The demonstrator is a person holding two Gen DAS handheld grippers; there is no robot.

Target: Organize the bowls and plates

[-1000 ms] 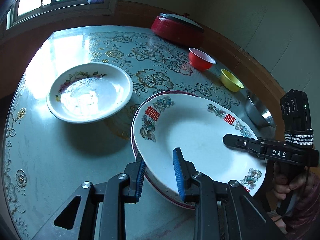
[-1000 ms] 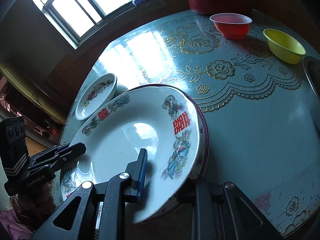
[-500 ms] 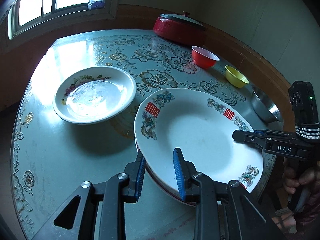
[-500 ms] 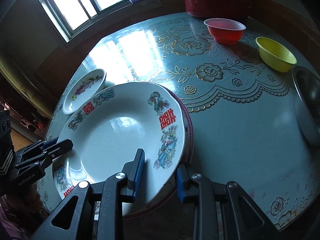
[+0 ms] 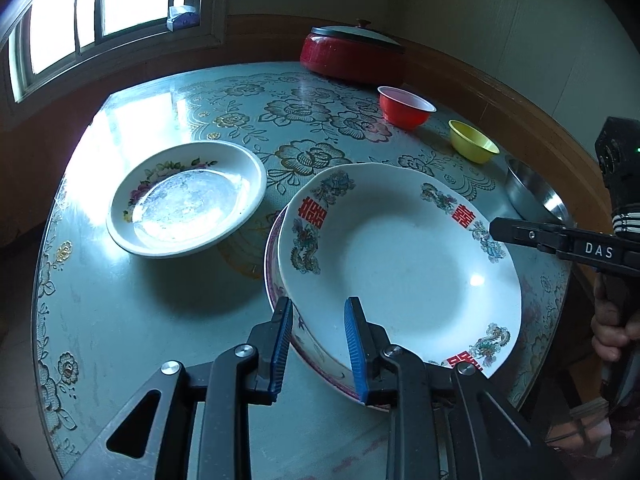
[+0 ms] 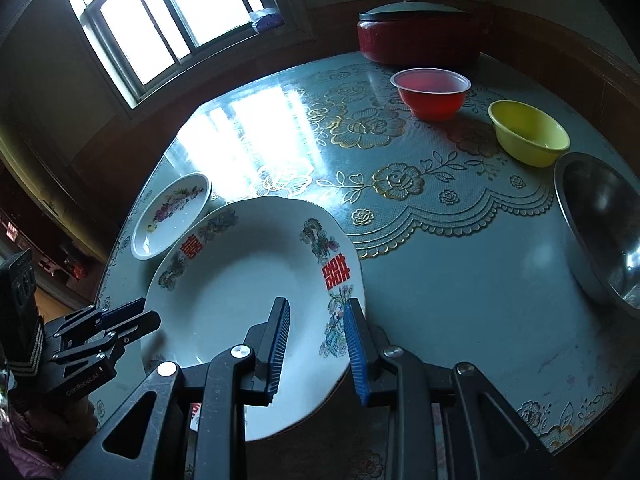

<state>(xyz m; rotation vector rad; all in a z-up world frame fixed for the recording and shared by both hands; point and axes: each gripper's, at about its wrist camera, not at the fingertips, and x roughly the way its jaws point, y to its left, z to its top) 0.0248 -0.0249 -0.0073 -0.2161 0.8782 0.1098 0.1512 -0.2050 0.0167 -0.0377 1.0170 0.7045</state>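
With both grippers at its near rim, the dragon-pattern plate (image 5: 400, 256) sits on a pink-rimmed plate (image 5: 276, 276) | left gripper (image 5: 318, 344) closing, rims between jaws | right gripper (image 6: 316, 344) spread astride the rim, no pinch | floral plate (image 5: 188, 196) just beside.

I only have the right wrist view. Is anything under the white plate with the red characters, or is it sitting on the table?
Observer: There is a second plate under it. In the left wrist view, a pink-rimmed plate shows below the white plate along its window side.
Operator: What are the left fingers around?
Observer: The left gripper straddles the near rims of both plates, one finger outside the pink-rimmed plate and one inside the white plate. The fingers are closing, but I can't tell if the pads are pressing yet.
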